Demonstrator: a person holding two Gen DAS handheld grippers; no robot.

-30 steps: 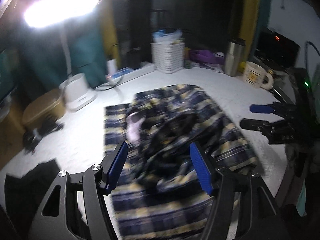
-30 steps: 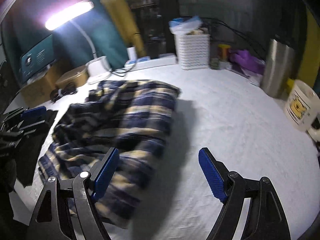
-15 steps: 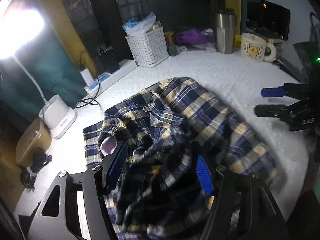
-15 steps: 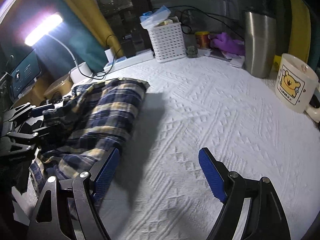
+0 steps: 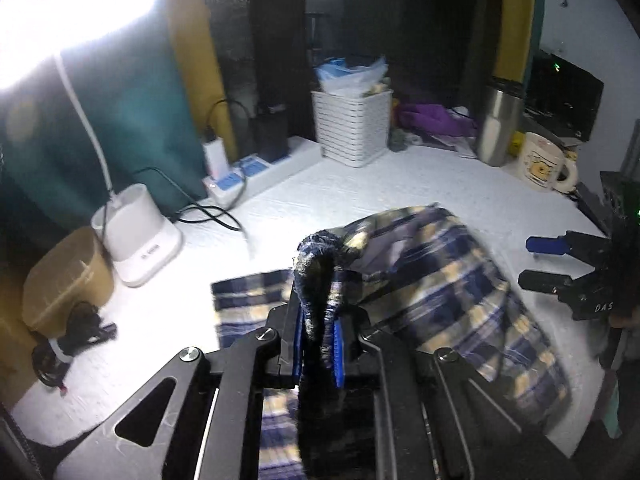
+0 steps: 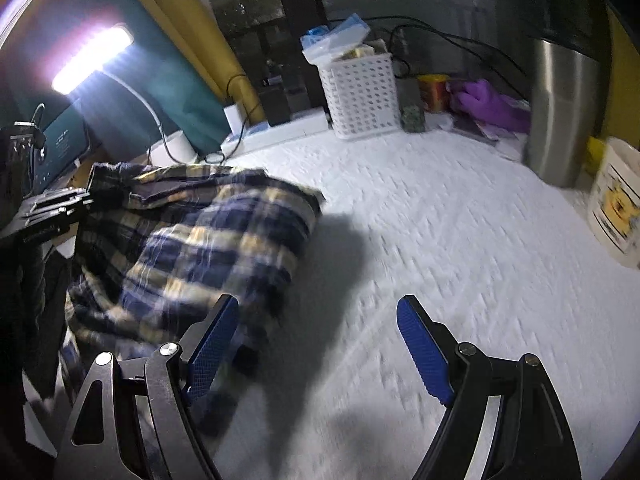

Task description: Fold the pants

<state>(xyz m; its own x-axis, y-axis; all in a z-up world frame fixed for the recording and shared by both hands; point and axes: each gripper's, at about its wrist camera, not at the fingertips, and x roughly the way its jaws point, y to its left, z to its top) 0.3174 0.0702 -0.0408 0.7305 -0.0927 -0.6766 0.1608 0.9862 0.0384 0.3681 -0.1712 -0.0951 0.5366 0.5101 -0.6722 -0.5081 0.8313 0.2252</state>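
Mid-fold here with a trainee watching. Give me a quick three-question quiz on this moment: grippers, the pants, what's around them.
1. True or false: the left gripper is shut on the plaid pants.
2. What lies between the right gripper's fingers? A) pants fabric B) bare white table cover C) the mug
3. Fill in: the steel tumbler stands between the white basket and the ____.

Key
1. True: its jaws have just been closing, and a fold of cloth is pinched between the blue pads.
2. B: it is open over the table cover, beside the pants.
3. Mug.
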